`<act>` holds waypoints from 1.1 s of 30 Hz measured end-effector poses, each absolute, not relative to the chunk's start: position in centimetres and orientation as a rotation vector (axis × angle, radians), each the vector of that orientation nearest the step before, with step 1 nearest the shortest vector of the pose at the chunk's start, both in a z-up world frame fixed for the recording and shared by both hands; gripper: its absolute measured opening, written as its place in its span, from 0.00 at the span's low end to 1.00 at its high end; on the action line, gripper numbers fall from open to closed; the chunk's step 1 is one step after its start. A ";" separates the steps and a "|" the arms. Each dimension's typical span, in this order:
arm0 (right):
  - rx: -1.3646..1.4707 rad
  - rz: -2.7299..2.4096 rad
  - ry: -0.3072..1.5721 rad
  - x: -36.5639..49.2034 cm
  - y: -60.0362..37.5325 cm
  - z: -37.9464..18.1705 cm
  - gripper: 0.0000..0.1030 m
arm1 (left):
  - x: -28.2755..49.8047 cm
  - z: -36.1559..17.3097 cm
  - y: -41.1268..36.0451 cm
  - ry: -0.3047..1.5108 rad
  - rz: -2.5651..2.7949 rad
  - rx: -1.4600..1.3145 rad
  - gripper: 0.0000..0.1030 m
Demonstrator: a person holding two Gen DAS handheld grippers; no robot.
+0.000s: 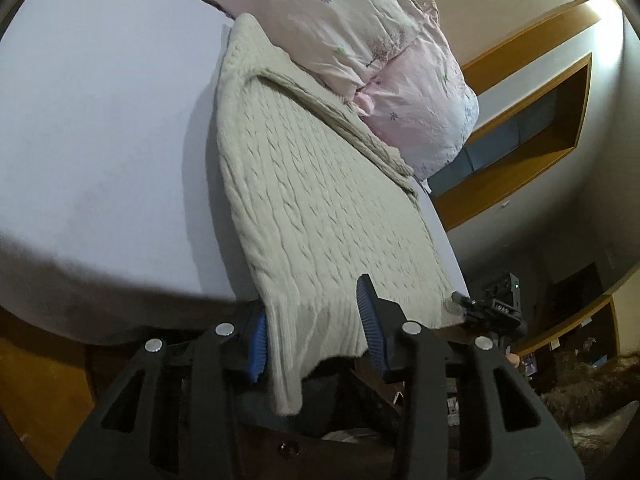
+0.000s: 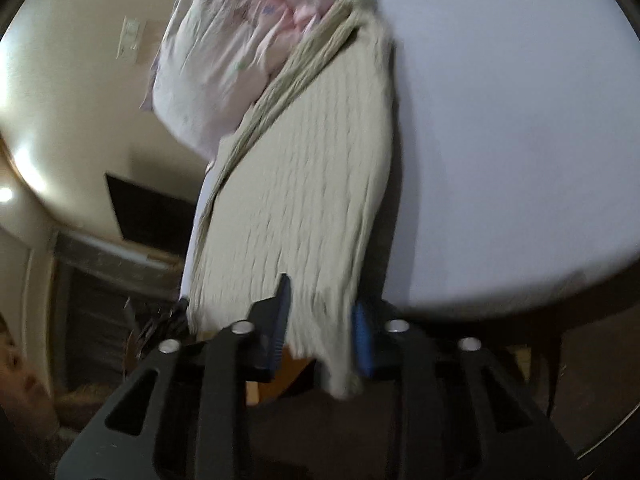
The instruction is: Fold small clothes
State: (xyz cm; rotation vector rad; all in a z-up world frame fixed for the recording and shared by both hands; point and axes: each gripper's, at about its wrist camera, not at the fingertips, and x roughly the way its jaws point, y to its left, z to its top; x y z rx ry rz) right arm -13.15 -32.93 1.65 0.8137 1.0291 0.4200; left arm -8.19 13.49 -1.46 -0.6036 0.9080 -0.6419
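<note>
A cream cable-knit sweater (image 1: 320, 184) lies stretched along the edge of a bed with a pale lilac sheet (image 1: 100, 120). Its ribbed hem hangs off the bed's near edge. My left gripper (image 1: 316, 320) is open, its blue pads either side of one hem corner, which droops between the jaws. My right gripper (image 2: 320, 320) is also open around the other hem corner (image 2: 336, 344); the sweater (image 2: 312, 184) runs away from it up the sheet (image 2: 500, 140). The right gripper also shows in the left wrist view (image 1: 476, 304) at the hem's far corner.
A pink flowered pillow (image 1: 380, 52) rests on the sweater's far end, also in the right wrist view (image 2: 224, 68). Wooden wall shelves (image 1: 532, 120) stand beyond the bed. A person's face (image 2: 20, 376) is at the lower left. Wooden floor lies below the bed's edge.
</note>
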 end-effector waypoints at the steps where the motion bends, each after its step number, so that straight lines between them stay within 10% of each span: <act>1: 0.803 0.439 1.014 -12.7 -32.6 2.1 0.08 | -8.1 -1.5 13.2 0.921 -0.641 -0.593 0.23; 2: 0.800 0.450 0.990 -12.4 -32.4 2.7 0.07 | -7.9 -1.5 12.8 0.940 -0.639 -0.576 0.06; 12: 0.796 0.432 0.565 3.0 -35.8 12.0 0.07 | 5.1 8.7 13.2 0.700 -0.469 -0.466 0.06; 23: 0.997 0.018 0.730 17.0 -38.8 2.1 0.10 | 25.5 2.7 9.1 0.914 -0.197 -0.436 0.06; 27: 1.033 0.034 0.682 17.6 -39.2 2.4 0.61 | 25.1 2.8 10.0 0.926 -0.253 -0.506 0.16; 29: 0.978 -0.030 0.624 16.4 -38.9 4.2 0.93 | 24.2 3.8 10.9 0.921 -0.278 -0.561 0.47; 33: 0.866 0.026 0.513 13.1 -38.6 6.2 0.98 | 20.5 6.2 12.7 0.824 -0.257 -0.534 0.70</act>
